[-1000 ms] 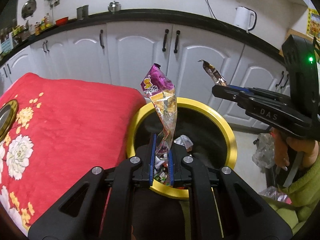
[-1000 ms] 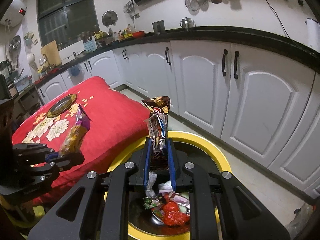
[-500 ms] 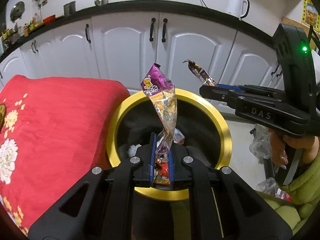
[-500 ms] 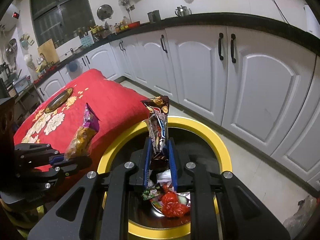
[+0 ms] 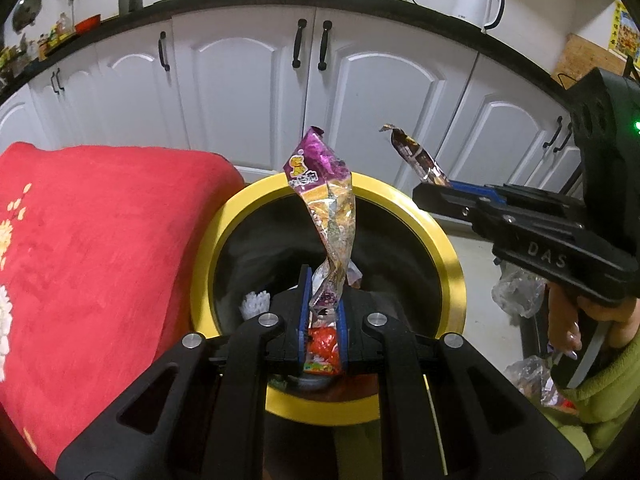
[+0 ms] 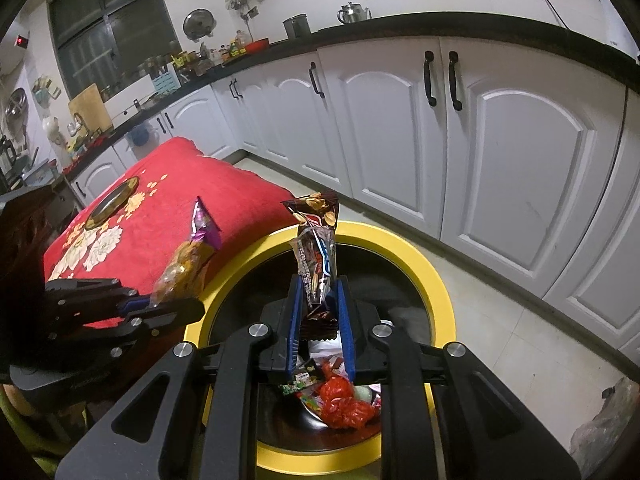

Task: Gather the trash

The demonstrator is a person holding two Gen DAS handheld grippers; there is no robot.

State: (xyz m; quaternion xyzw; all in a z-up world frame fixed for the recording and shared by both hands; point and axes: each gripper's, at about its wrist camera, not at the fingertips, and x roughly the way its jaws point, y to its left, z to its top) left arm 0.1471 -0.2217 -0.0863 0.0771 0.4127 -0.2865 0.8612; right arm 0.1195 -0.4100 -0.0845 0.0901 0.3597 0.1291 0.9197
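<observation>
My left gripper (image 5: 323,312) is shut on the lower end of a purple and clear snack wrapper (image 5: 326,216) that stands up twisted from the pads. It hangs over the near side of a black bin with a yellow rim (image 5: 450,268). Over the same bin (image 6: 438,284), my right gripper (image 6: 319,320) is shut on a brown chocolate-bar wrapper (image 6: 316,252). Crumpled red trash (image 6: 340,402) and other wrappers lie in the bottom. Each view shows the other tool: the right gripper (image 5: 436,194) with its brown wrapper (image 5: 416,158), the left gripper (image 6: 176,306) with its purple wrapper (image 6: 192,252).
A table under a red flowered cloth (image 5: 100,248) touches the bin's left side. White cabinet doors (image 5: 248,100) line the wall behind. Clear plastic bags (image 5: 516,292) lie on the floor to the right. A hand (image 5: 564,320) in a green sleeve holds the right tool.
Both grippers have sunk and come closer over the bin, which now fills more of each view. Each still holds its wrapper.
</observation>
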